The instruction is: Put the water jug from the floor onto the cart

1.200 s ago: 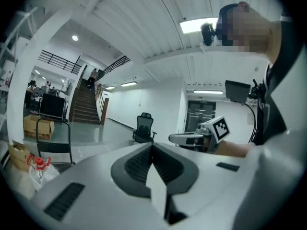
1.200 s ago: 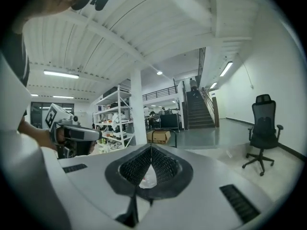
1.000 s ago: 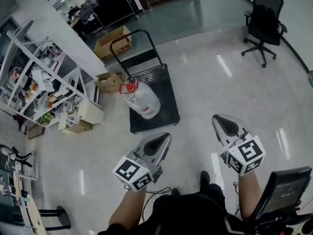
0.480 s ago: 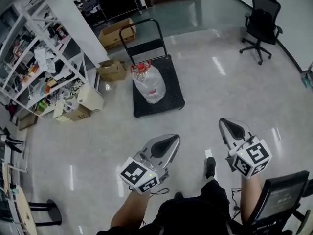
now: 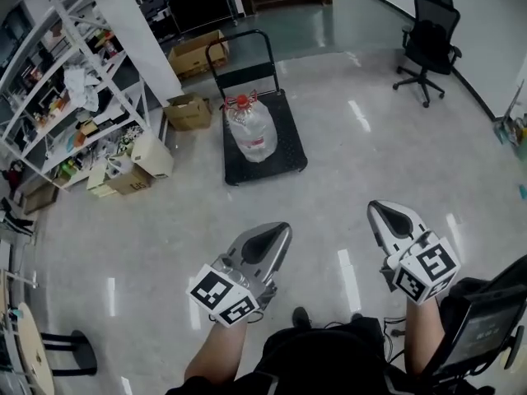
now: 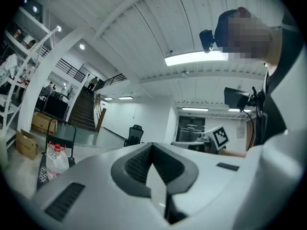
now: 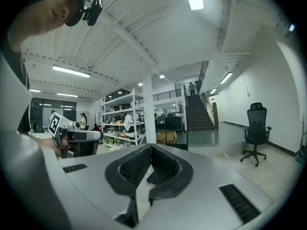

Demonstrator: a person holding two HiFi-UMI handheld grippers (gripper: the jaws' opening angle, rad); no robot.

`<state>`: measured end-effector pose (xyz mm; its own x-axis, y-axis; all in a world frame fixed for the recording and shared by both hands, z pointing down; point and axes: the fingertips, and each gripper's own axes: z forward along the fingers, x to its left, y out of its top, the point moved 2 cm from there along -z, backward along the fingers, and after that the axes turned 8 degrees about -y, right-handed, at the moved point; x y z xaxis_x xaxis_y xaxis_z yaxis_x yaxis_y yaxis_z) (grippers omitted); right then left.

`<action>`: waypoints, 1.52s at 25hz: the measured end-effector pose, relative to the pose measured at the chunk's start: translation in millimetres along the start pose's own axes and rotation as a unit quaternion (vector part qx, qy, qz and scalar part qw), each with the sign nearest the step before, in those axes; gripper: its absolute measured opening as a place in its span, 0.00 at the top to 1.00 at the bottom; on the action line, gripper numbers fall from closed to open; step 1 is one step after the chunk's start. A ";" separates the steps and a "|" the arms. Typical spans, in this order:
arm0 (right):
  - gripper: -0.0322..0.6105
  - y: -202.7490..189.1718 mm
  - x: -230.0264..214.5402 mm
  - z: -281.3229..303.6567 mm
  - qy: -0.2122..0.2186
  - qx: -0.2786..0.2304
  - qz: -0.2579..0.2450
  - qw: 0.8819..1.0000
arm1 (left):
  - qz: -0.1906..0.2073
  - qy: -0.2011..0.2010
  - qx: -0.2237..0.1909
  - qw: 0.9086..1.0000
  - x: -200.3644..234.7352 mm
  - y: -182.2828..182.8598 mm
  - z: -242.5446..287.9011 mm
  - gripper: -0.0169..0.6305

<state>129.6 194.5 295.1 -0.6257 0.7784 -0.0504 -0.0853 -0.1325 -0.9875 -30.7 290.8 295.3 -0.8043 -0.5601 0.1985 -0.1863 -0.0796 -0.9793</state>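
Both tools are closed and carry nothing: the left gripper [image 5: 278, 234] has its dark ribbed pads pressed together with only open room beyond them, and the right gripper [image 5: 382, 214] shows the same narrow, empty pinch in its own view. They sit side by side in the near part of the head view, well apart from each other and pointing out level over bare floor.

Far beyond them, the water jug [image 5: 249, 128] stands upright with its red cap and handle on top, resting on the black deck of the cart [image 5: 290, 153], toward the end with the push bar. It is no longer on the floor, so the task looks finished.

Compared with a second ago, the cart and jug sit farther off and smaller, and more shiny floor lies between them and the grippers. I read this as the person backing away from a completed placement. The grippers have stayed shut and empty throughout. The shelving rack [image 5: 58, 97] at far left and the office chair [image 5: 428, 39] at far right have also slid outward in the view
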 end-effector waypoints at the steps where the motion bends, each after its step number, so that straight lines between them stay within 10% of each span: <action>1: 0.95 -1.6 1.8 -8.9 0.001 -0.002 -0.001 1.000 | 0.001 0.002 0.002 1.000 -8.4 -2.1 -3.8 0.97; 19: 0.95 -45.5 -71.8 -204.8 0.021 -0.015 0.023 0.999 | 0.022 0.041 0.049 0.998 -221.7 -46.4 56.1 0.97; 31: 0.95 -27.8 -9.0 -198.5 0.002 -0.030 -0.002 1.000 | 0.101 0.092 0.060 0.989 -188.5 -33.1 -27.3 0.97; 38: 0.95 -21.8 1.7 -190.3 0.003 -0.018 -0.002 1.000 | 0.041 0.085 0.033 0.995 -177.6 -29.7 -37.9 0.97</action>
<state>278.0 315.5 288.2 -0.6206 0.7827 -0.0477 -0.0592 -0.1074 -0.9924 96.3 423.9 290.6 -0.8998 -0.4206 0.1163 -0.0829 -0.0967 -0.9919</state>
